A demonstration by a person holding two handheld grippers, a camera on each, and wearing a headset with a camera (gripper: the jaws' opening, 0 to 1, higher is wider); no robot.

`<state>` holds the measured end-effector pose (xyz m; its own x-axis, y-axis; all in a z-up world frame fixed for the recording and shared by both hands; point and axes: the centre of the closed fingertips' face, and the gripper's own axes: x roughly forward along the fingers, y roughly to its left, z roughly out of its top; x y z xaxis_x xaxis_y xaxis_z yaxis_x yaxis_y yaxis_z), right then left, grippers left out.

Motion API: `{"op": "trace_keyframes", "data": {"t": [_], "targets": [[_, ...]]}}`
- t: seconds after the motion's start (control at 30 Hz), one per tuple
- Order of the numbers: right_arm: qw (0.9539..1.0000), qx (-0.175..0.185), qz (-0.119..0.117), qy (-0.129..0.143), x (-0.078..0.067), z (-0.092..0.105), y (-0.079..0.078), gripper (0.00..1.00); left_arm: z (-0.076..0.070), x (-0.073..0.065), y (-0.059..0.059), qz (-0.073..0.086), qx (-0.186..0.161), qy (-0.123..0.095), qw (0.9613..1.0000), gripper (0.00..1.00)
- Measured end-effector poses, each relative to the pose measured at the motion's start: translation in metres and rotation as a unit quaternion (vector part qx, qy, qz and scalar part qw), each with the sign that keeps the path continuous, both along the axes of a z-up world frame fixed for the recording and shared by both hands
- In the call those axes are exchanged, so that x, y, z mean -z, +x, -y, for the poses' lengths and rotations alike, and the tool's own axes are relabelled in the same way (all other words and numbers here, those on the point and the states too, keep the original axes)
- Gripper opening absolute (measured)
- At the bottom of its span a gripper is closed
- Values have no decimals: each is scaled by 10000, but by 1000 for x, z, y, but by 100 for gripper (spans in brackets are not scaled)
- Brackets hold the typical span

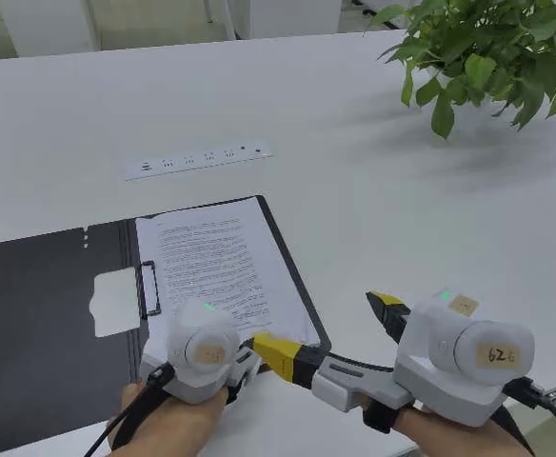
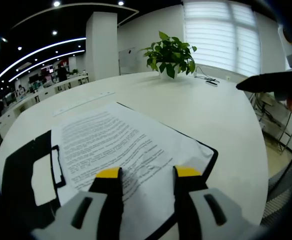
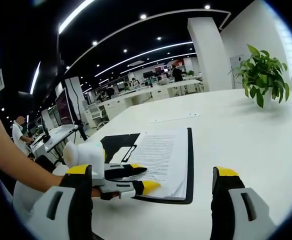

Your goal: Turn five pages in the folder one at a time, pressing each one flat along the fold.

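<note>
Starting a turn, it seems: left tool (image 2: 147, 172), slightly parted, over the page (image 2: 116, 140); right tool (image 3: 152, 170) wide, empty. Next: pinch 1 corner.

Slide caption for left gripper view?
Left gripper, jaws open, poised over the printed page in an open black folder on a white table, potted plant beyond.

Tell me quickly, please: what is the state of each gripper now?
Left gripper: open, jaws apart above the printed page, holding nothing.
Right gripper: open wide, holding nothing.
</note>
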<state>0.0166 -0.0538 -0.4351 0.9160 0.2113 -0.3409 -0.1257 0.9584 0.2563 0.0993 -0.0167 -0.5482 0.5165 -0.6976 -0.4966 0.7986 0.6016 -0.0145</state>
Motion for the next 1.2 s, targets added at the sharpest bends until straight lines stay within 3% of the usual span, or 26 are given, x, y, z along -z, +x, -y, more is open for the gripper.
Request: {"op": "trace_keyframes", "data": {"t": [0.1,0.2,0.4,0.57,0.63,0.7,0.83,1.0,1.07,1.2], "targets": [[10000,-18,-11,10,0,-1,1,99,-1,0,2,6,-15,9,10000,28],[10000,-40,-34,-13,2,-2,2,99,-1,0,2,14,37,20,10000,26],[9999,-83,-81,24,3,-6,4,98,-7,0,10,-50,-86,33,9999,11],[9998,-93,-141,67,5,-7,7,97,-6,0,9,-121,-22,58,9999,7],[9999,-72,-128,88,5,-7,8,97,-5,1,7,-316,-124,-101,9994,5],[9998,-77,-165,129,5,-8,8,95,-6,1,9,-356,-148,-133,9992,3],[9995,-69,-238,203,9,-11,10,93,-6,1,10,-650,-289,-366,9968,2],[9991,-7,-287,316,11,-11,14,91,-7,0,11,-1009,-507,-665,9914,1],[9989,-16,-308,341,12,-13,15,91,-7,0,11,-1199,-619,-837,9873,1],[9985,-31,-386,374,18,-15,16,90,-8,1,12,-1300,-666,-948,9847,0]]}}
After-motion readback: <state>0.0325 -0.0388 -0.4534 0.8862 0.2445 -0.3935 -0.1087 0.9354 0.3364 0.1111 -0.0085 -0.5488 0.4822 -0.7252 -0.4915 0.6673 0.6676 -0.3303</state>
